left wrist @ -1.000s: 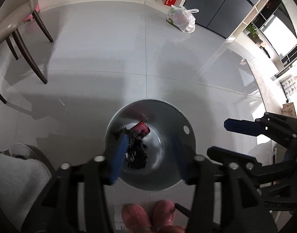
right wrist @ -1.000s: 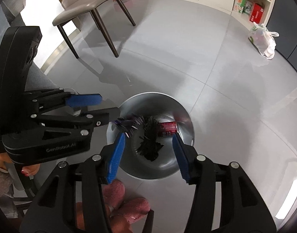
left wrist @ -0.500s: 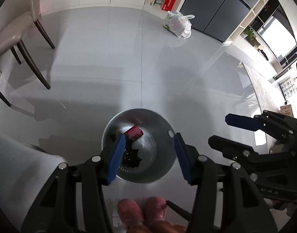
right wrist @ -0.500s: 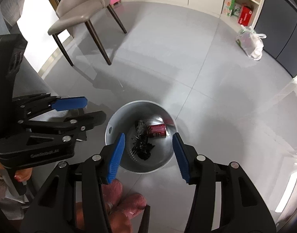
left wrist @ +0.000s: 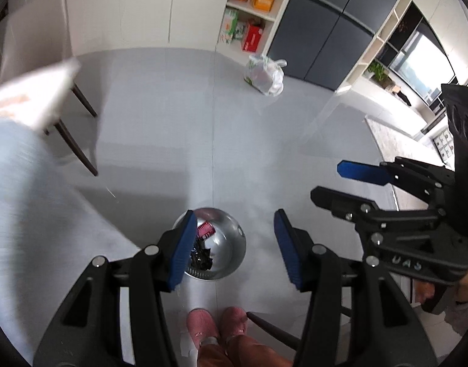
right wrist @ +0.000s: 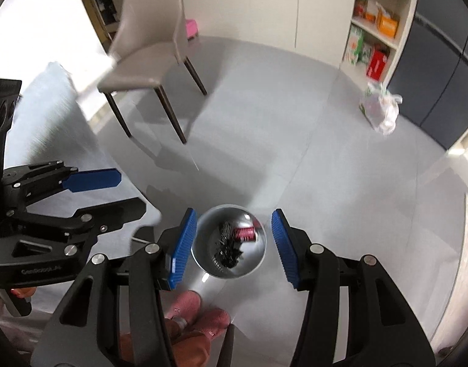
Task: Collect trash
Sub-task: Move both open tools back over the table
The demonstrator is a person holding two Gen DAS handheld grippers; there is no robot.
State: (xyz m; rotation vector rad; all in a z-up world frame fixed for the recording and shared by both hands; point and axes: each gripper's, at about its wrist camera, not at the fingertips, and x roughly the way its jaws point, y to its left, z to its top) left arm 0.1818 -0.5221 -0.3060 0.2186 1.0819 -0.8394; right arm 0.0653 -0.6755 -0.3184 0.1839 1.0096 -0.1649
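Both grippers up high over the metal bin (left wrist: 231, 246), pointing steeply down, nothing held. Left gripper (left wrist: 232, 246): blue pads spread, empty gap. Right gripper (right wrist: 231, 243): same, spread, empty. Bin holds a red can (right wrist: 244, 234) + black crumpled wrapper (right wrist: 228, 250), so those 2 look done. Next trash, my guess: white plastic bag (left wrist: 264, 75) on the floor by the dark cabinets, well apart from the bin. Left view: bag at 12 to 1 o'clock from the fingers. Right view (right wrist: 380, 110): at 2 o'clock. Right gripper sits on the bag side, likely nearer. Pink slippers (left wrist: 217, 325) at 6 o'clock, just beside the bin.
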